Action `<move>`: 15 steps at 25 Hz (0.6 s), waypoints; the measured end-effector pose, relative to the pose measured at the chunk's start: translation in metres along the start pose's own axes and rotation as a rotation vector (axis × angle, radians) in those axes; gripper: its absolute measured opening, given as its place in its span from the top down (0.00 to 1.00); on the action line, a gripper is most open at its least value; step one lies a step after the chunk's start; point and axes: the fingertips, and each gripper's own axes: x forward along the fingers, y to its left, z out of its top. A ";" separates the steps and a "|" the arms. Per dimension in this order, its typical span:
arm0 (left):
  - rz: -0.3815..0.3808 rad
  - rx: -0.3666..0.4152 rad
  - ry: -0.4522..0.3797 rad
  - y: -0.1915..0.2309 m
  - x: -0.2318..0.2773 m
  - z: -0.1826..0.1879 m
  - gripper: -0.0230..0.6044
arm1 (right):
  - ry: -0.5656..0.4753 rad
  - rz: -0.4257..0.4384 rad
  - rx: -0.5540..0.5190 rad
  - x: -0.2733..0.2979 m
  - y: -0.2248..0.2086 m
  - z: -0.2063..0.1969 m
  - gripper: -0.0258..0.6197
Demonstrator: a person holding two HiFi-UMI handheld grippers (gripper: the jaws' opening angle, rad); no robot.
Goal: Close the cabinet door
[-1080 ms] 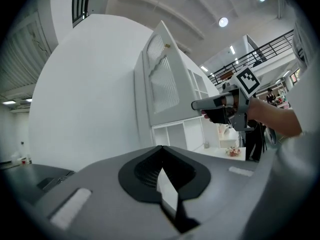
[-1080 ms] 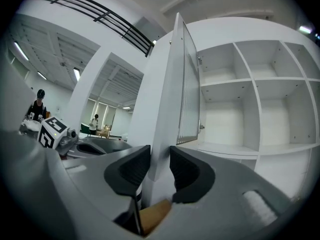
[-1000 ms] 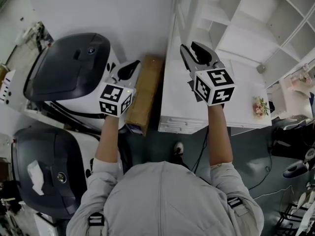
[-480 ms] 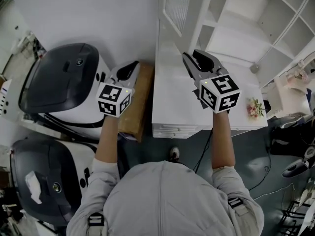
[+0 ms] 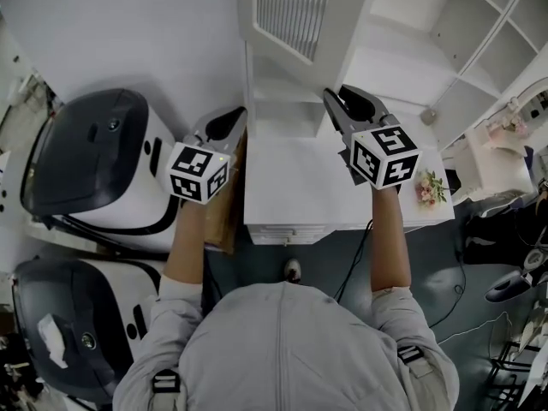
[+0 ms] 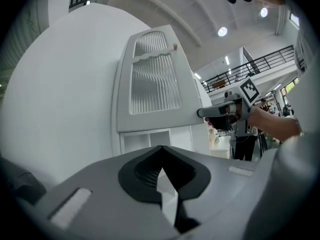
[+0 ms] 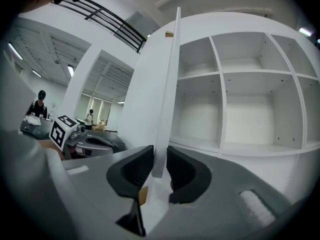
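Note:
The white cabinet door (image 5: 295, 11) with a ribbed glass panel stands swung out from the open shelves (image 5: 402, 58). My right gripper (image 5: 336, 97) is level at the door's free edge. In the right gripper view the thin door edge (image 7: 170, 84) runs down between the two black pads (image 7: 136, 166), and the jaws are closing on it. The left gripper view shows the door's face (image 6: 155, 91) with the right gripper (image 6: 220, 115) at its lower corner. My left gripper (image 5: 235, 114) hovers left of the cabinet, shut and empty, its tips (image 6: 162, 148) meeting.
Two black-and-white machines (image 5: 86, 152) (image 5: 60, 315) stand at the left. A cardboard box (image 5: 224, 217) lies between them and the cabinet's low white counter (image 5: 317, 187). A small flower bunch (image 5: 425, 188) sits at the counter's right end. Cables trail on the floor (image 5: 445, 306).
Both grippers have moved forward toward the cabinet. The door has come into view ahead, and the right gripper now sits at its edge with narrower jaws.

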 end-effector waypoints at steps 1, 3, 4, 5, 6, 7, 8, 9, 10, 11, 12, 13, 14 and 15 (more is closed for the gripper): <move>-0.004 -0.009 -0.006 -0.002 0.004 0.002 0.93 | 0.003 -0.003 -0.005 0.001 -0.008 -0.001 0.83; -0.001 -0.013 -0.006 -0.005 0.013 0.002 0.93 | 0.006 -0.018 -0.008 0.003 -0.025 -0.003 0.83; 0.003 -0.012 -0.002 -0.007 0.017 0.002 0.93 | 0.006 -0.026 -0.002 0.004 -0.035 -0.004 0.83; 0.006 -0.010 0.002 -0.010 0.020 0.001 0.93 | 0.005 -0.032 0.008 0.005 -0.044 -0.005 0.83; 0.008 -0.007 0.007 -0.012 0.023 0.000 0.93 | 0.004 -0.036 0.020 0.007 -0.052 -0.006 0.82; 0.012 -0.005 0.011 -0.013 0.025 -0.001 0.93 | 0.004 -0.038 0.031 0.009 -0.060 -0.007 0.82; 0.015 -0.004 0.013 -0.014 0.027 -0.001 0.93 | 0.004 -0.040 0.039 0.011 -0.068 -0.008 0.82; 0.020 -0.005 0.012 -0.015 0.028 -0.001 0.93 | 0.006 -0.044 0.042 0.014 -0.075 -0.009 0.82; 0.025 -0.007 0.009 -0.015 0.029 0.000 0.93 | 0.006 -0.049 0.042 0.017 -0.082 -0.009 0.82; 0.030 -0.010 0.004 -0.015 0.029 0.002 0.93 | 0.006 -0.056 0.043 0.019 -0.089 -0.010 0.81; 0.035 -0.010 -0.001 -0.014 0.030 0.004 0.93 | 0.003 -0.064 0.045 0.022 -0.095 -0.011 0.81; 0.041 -0.008 -0.004 -0.014 0.031 0.005 0.93 | -0.002 -0.074 0.048 0.023 -0.101 -0.011 0.81; 0.048 -0.006 -0.005 -0.014 0.032 0.006 0.93 | -0.009 -0.084 0.053 0.025 -0.106 -0.012 0.80; 0.054 -0.004 -0.005 -0.013 0.033 0.007 0.93 | -0.016 -0.091 0.058 0.027 -0.109 -0.012 0.80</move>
